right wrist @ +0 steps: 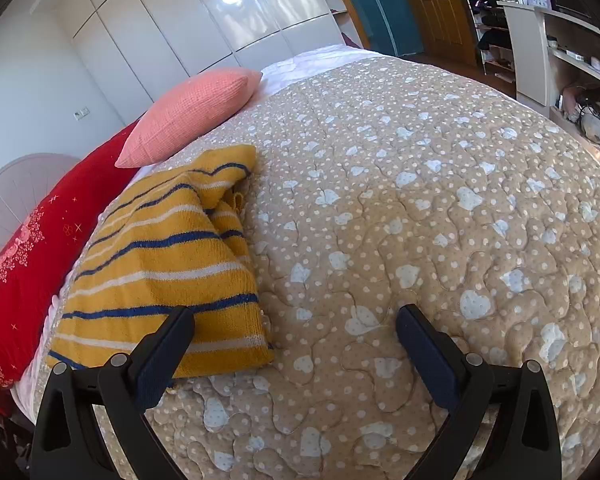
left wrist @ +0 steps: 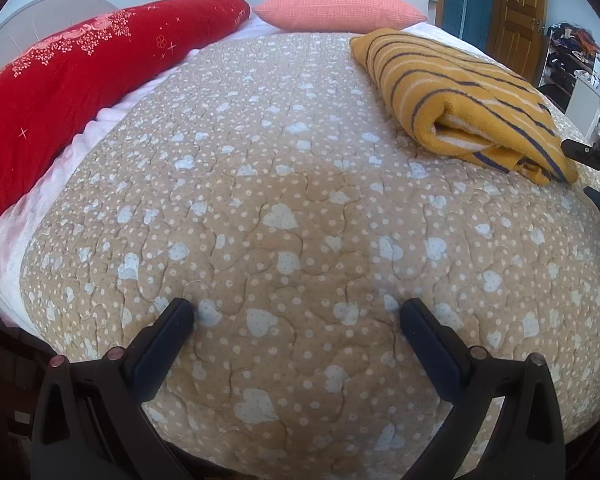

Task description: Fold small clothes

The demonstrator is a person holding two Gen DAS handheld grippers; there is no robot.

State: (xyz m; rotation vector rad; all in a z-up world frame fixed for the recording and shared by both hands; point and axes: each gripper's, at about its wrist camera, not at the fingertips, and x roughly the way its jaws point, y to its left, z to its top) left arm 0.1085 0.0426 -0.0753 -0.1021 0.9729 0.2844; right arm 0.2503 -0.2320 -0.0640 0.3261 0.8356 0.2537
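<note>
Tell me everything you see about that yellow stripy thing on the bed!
The mustard-yellow knitted garment with navy and white stripes looks soft and fuzzy, like a small sweater. It is folded into a thick bundle, with layers rolled under at one end and a white inside peeking out. It lies flat on the beige quilted bedspread with pale hearts, near the pink square pillow. Neither gripper holds it.

We see open quilt (left wrist: 284, 184) across the near and middle bed. The folded sweater (left wrist: 464, 100) blocks the far right in the left view, and the red pillow (left wrist: 80, 80) and pink cushion (left wrist: 340, 6) line the far-left edge.
</note>
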